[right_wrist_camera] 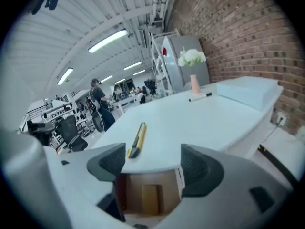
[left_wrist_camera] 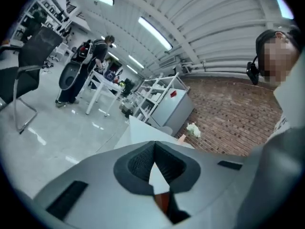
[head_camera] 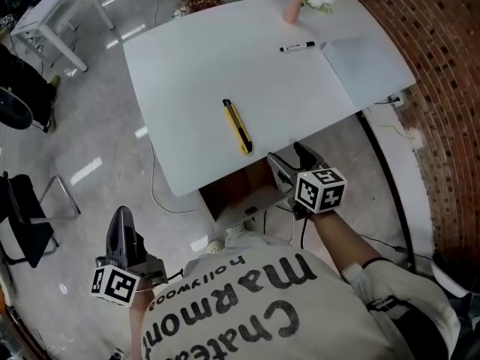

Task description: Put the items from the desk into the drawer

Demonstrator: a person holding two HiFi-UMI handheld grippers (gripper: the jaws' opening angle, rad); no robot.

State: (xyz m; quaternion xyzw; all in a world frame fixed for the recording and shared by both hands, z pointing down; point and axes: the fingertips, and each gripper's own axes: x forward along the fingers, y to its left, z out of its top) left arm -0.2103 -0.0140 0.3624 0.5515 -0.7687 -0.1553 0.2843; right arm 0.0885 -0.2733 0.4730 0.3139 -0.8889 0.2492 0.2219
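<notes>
A yellow and black utility knife (head_camera: 237,124) (right_wrist_camera: 137,140) lies near the front of the white desk (head_camera: 195,66). Farther back a black marker (head_camera: 298,47) (right_wrist_camera: 200,97) rests beside a pale notebook (head_camera: 367,62) (right_wrist_camera: 248,92). Under the desk's front edge a brown wooden drawer (head_camera: 241,184) (right_wrist_camera: 147,194) shows its open inside. My right gripper (head_camera: 291,157) (right_wrist_camera: 155,166) is open just in front of that edge, over the drawer, with nothing between its jaws. My left gripper (head_camera: 120,220) (left_wrist_camera: 153,156) hangs low at the left, off the desk, shut and holding nothing.
A pink vase with white flowers (head_camera: 294,7) (right_wrist_camera: 195,84) stands at the desk's far edge. A brick wall (head_camera: 442,66) runs along the right. Cables (head_camera: 161,193) trail on the grey floor, with black chairs (head_camera: 22,223) at the left and another white table (head_camera: 52,10) beyond.
</notes>
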